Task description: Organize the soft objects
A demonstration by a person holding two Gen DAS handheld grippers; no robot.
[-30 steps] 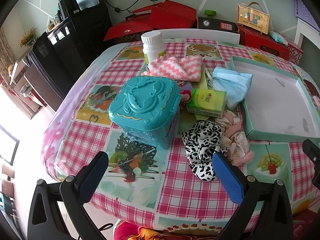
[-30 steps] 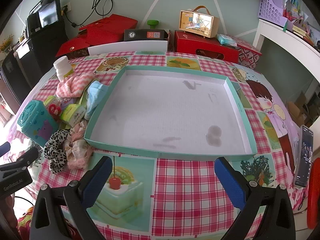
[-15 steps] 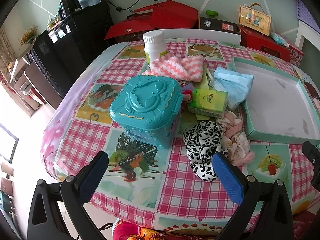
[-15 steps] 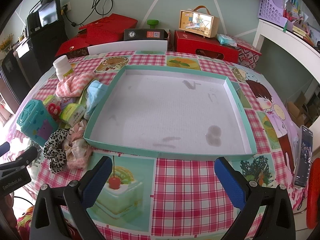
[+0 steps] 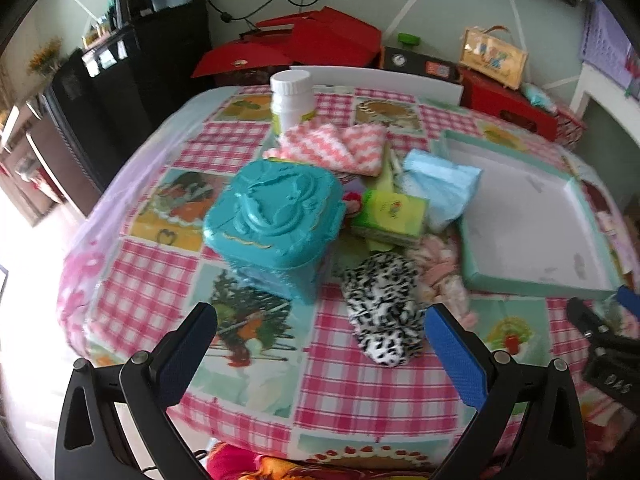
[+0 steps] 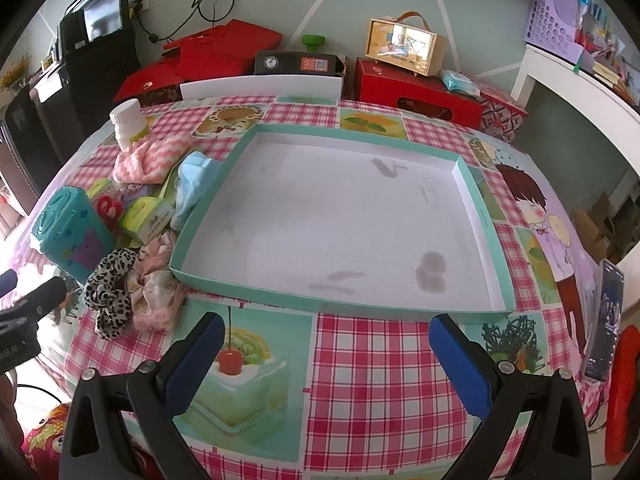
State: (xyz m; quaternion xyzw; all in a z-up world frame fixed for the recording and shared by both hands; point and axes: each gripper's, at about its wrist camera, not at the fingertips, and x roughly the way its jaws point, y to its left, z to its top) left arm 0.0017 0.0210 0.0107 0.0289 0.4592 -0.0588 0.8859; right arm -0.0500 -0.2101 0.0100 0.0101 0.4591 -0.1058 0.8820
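A leopard-print scrunchie (image 5: 382,308) (image 6: 112,294) lies on the checked tablecloth beside a pale pink scrunchie (image 5: 442,276) (image 6: 154,294). Behind them sit a pink-and-white striped cloth (image 5: 340,146) (image 6: 150,158) and a light blue face mask (image 5: 444,184) (image 6: 192,184). The shallow teal tray (image 5: 520,280) (image 6: 320,304) with a white floor holds nothing. My left gripper (image 5: 320,352) hangs open just short of the leopard scrunchie. My right gripper (image 6: 326,360) is open in front of the tray's near rim.
A teal plastic case (image 5: 276,220) (image 6: 70,232), a green tissue pack (image 5: 390,214) (image 6: 150,216) and a white bottle (image 5: 292,100) (image 6: 128,122) stand among the soft things. A phone (image 6: 606,320) lies at the table's right edge. Red boxes (image 6: 420,88) line the wall.
My left gripper has shifted slightly forward and left, so the scene slid right in its view. The right gripper has barely moved. Both stay open.
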